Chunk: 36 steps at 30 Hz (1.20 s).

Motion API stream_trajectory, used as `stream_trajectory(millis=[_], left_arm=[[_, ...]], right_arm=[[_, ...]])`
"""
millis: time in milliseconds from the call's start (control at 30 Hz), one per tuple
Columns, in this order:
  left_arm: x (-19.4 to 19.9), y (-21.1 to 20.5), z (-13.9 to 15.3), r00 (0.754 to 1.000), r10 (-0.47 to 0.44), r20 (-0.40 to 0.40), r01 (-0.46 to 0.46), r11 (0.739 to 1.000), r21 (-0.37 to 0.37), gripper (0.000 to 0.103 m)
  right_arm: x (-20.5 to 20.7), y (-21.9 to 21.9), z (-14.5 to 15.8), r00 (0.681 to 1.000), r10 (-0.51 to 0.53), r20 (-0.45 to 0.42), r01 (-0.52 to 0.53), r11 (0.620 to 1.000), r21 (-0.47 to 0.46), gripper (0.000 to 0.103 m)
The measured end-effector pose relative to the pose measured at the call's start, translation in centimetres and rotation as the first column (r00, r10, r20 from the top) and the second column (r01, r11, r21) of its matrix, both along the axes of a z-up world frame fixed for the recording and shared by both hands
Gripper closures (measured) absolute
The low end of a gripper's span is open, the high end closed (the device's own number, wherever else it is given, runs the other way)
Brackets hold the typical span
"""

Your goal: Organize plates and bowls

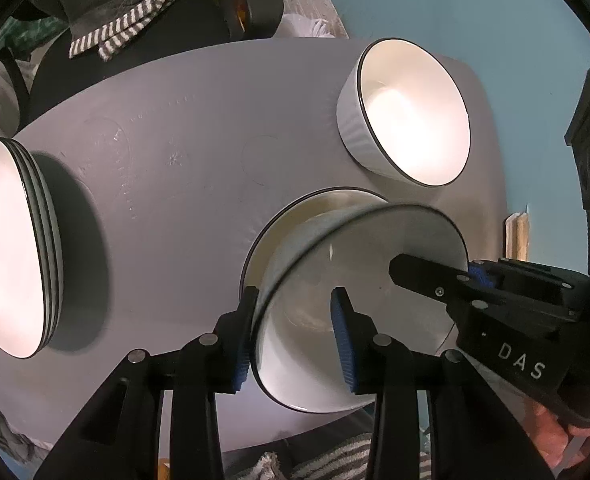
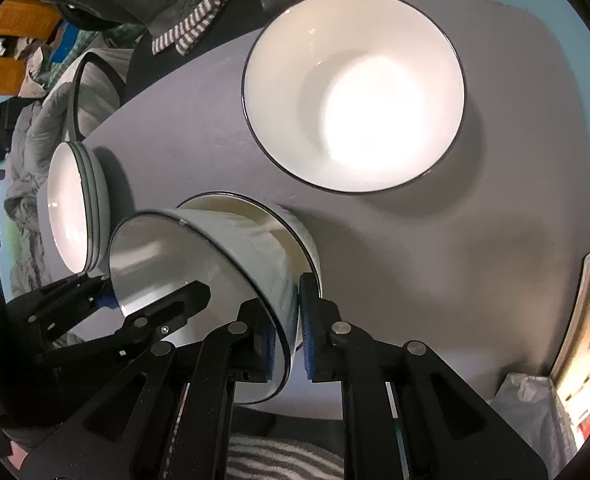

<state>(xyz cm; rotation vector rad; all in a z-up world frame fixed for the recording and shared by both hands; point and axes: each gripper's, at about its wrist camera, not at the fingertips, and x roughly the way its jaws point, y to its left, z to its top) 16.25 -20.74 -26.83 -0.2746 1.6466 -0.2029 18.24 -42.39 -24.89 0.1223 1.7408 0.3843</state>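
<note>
A white bowl with a dark rim (image 1: 315, 320) is held tilted over a second white bowl (image 1: 295, 224) on the grey table (image 1: 175, 184). My left gripper (image 1: 295, 332) straddles the near rim, its fingers not closed tight. My right gripper (image 2: 285, 332) straddles the opposite rim of the same bowl (image 2: 215, 264), one finger inside and one outside. The right gripper also shows in the left wrist view (image 1: 455, 276). Another white bowl (image 1: 411, 112) stands alone farther back, also seen in the right wrist view (image 2: 355, 92). A stack of white plates (image 1: 15, 248) sits at the left.
A dark chair with a striped cloth (image 1: 127, 28) stands behind the table. Clothes and boxes (image 2: 15, 40) lie at the left in the right wrist view. Books or boards (image 2: 587, 320) stand at the table's right edge.
</note>
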Motion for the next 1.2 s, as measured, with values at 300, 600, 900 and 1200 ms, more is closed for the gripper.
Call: stream_trajectory(millis=[300,600,900,1200], left_arm=[[-0.5,-0.2,0.9,0.999,-0.039,0.015,0.038,0.999,0.032,0.066],[-1.0,1.1,2.6,0.998,-0.005,0.060,0.003,0.999,0.037,0.039],[-1.3,2.3,3.4,0.998,0.023,0.060,-0.025,0.999,0.031,0.037],[-0.8,2.8,5.6,0.995,0.033,0.089,-0.030,0.999,-0.035,0.019]], right_arm=[[-0.2,0.1,0.4,1.000,-0.015,0.013,0.015,1.000,0.005,0.081],[0.1,0.8,2.4,0.994,0.020,0.112,-0.018,1.000,-0.025,0.052],[-0.1,-0.7,3.2,0.995,0.012,0.103,-0.014,1.000,0.022,0.048],[-0.5,-2.8,4.6,0.994,-0.012,0.113,0.005,0.998,0.055,0.042]])
